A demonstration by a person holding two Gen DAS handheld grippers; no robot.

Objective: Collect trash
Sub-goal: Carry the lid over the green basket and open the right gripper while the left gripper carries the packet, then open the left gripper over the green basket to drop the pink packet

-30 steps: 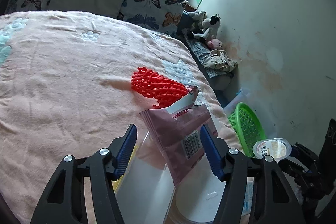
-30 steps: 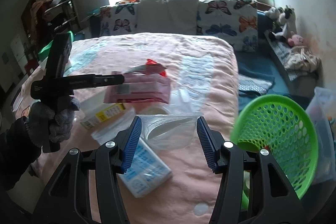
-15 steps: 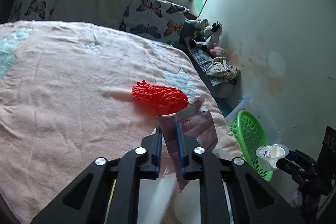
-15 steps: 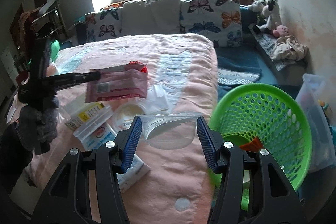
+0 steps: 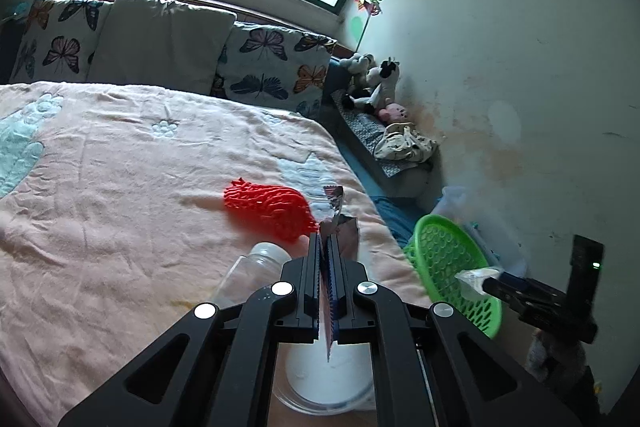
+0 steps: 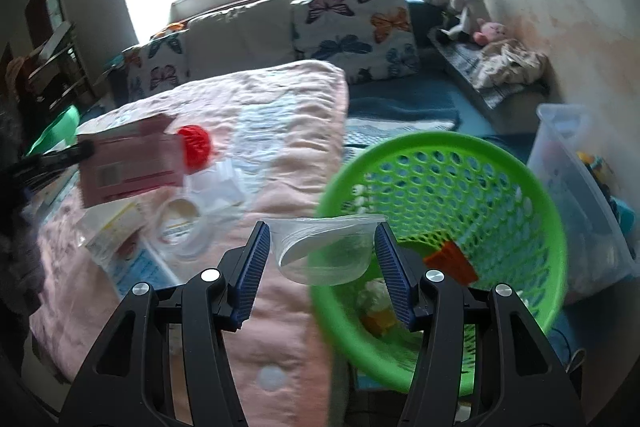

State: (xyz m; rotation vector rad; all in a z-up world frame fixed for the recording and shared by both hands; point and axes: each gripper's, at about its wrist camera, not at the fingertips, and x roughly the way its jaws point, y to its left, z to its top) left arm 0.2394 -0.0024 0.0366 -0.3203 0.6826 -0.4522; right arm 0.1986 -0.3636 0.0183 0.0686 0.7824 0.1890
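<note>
My left gripper [image 5: 327, 247] is shut on a pink foil snack wrapper [image 5: 347, 231], seen edge-on and lifted above the pink bed; the wrapper also shows in the right wrist view [image 6: 128, 163]. My right gripper [image 6: 323, 247] is shut on a clear plastic cup [image 6: 324, 251], held over the near rim of the green basket [image 6: 520, 187]. That basket [image 5: 448, 259] stands on the floor beside the bed and holds an orange piece [image 6: 450, 263] and other scraps. A red foam net [image 5: 268, 207] lies on the bed.
On the bed lie a clear bottle [image 5: 252, 267], a round white lid [image 5: 328, 375], a clear tape-like ring [image 6: 180, 223], a small carton [image 6: 116, 227] and white plastic packaging [image 6: 216, 187]. A clear storage bin [image 6: 580, 195] stands right of the basket. Pillows [image 5: 160, 43] and plush toys [image 5: 380, 83] lie beyond.
My left gripper closed on the pink wrapper and lifted it. My right gripper carried the clear cup rightward from above the bed to over the basket's rim.
</note>
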